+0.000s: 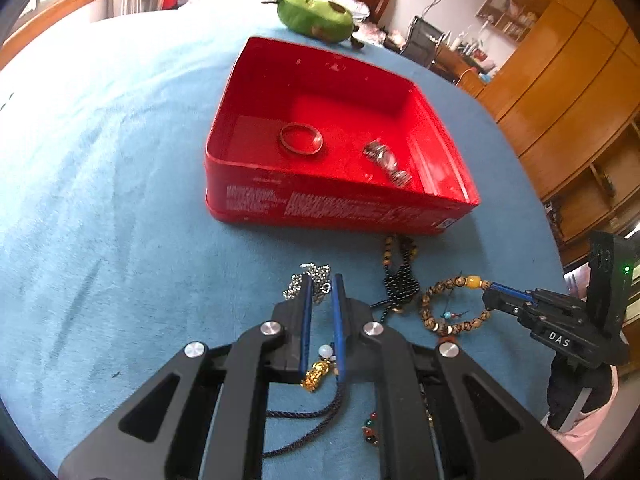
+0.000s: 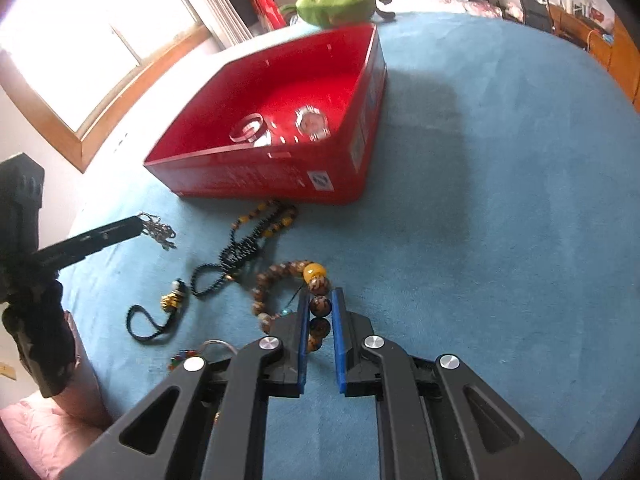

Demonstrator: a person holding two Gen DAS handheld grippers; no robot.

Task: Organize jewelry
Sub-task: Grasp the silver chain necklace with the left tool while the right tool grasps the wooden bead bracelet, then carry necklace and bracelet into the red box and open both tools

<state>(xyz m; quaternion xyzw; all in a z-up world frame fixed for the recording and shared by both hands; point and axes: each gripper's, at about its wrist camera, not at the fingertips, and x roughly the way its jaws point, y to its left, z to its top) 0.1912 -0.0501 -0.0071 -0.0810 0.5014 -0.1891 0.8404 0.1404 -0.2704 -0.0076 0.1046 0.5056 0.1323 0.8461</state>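
Observation:
An open red tin box [image 1: 320, 200] [image 2: 260, 180] stands on a blue blanket. A metal bangle [image 1: 300, 139] [image 2: 248, 130] and a clear crystal bracelet [image 1: 386, 162] [image 2: 312, 124] lie inside it. In front of the box, my left gripper [image 1: 322, 278] [image 2: 138, 224] is shut on a silver chain [image 1: 310, 280] [image 2: 158, 232], lifted a little. To its right, my right gripper [image 2: 321, 292] [image 1: 490, 288] is shut on a brown bead bracelet [image 2: 276, 280] [image 1: 440, 320] next to its yellow bead. A black bead necklace [image 1: 400, 284] [image 2: 240, 252] lies between them.
A gold charm on a dark cord [image 1: 316, 376] [image 2: 174, 300] and a small string of coloured beads [image 1: 370, 428] [image 2: 178, 358] lie near me. A green plush toy [image 1: 316, 16] [image 2: 340, 4] sits behind the box. Wooden cabinets [image 1: 560, 100] stand to the right.

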